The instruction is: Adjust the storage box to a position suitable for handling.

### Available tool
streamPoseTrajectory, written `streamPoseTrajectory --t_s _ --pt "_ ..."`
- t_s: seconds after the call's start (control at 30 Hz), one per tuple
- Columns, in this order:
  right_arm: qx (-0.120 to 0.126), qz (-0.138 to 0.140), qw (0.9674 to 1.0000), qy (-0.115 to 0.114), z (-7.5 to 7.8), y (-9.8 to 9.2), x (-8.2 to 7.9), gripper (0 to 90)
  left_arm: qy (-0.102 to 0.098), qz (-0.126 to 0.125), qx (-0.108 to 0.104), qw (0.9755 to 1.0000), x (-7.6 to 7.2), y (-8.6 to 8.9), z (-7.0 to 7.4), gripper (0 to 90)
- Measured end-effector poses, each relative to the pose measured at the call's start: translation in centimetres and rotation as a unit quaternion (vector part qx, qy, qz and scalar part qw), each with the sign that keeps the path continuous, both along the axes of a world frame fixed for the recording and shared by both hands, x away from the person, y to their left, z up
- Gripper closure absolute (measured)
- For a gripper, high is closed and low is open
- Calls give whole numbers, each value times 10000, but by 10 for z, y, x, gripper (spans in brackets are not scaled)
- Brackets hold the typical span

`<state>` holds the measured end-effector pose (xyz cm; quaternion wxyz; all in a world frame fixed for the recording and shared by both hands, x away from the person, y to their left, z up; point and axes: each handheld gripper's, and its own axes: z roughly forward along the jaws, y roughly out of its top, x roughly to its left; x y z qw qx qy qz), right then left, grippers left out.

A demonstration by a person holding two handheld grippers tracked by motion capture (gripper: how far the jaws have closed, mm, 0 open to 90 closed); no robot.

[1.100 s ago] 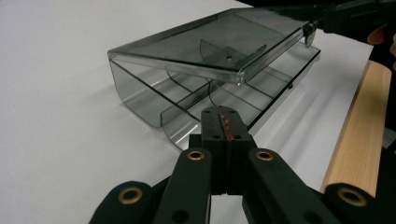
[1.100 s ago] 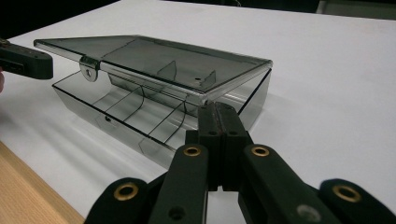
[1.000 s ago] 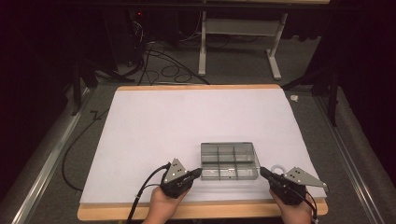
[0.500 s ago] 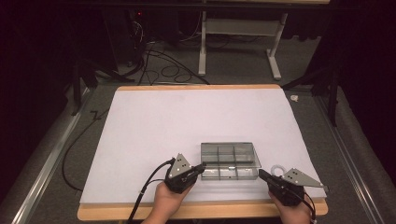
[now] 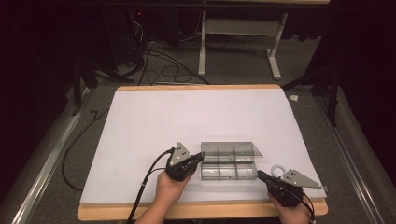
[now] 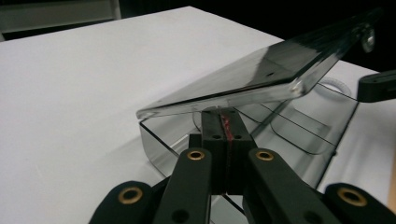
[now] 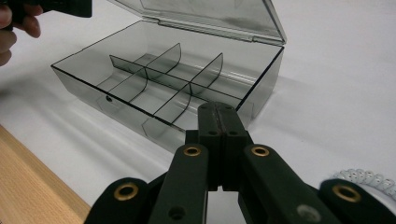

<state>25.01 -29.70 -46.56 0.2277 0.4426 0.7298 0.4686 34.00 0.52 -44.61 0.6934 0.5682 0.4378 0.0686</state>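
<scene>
White table (image 5: 196, 116) | left tongs (image 6: 223, 122) clenched under box lid (image 6: 261, 79) — right tongs (image 7: 218, 122) clenched, empty | high view: coiled ring (image 5: 279, 169)

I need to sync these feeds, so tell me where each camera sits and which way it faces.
High view: above the near table edge, looking forward and down at the white table; both forearms show.
Left gripper view: on the left tongs, shut under the box lid.
Right gripper view: on the right tongs, shut, facing the box.
All three share the clear box.
</scene>
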Motion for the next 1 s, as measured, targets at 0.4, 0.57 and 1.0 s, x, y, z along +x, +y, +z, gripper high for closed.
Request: streamPoseTrajectory --t_s 0.4,0.57,1.0 --pt "36 -19 10000 10 -1 -1 0 900 24 216 -29 9998 24 -2 -3 900" --pt "46 -19 10000 5 -1 -1 0 900 42 261 -7 9997 30 -4 -4 899" --pt "5 -9 10000 -15 -1 0 0 900 9 335 -20 9994 40 -9 -3 899"
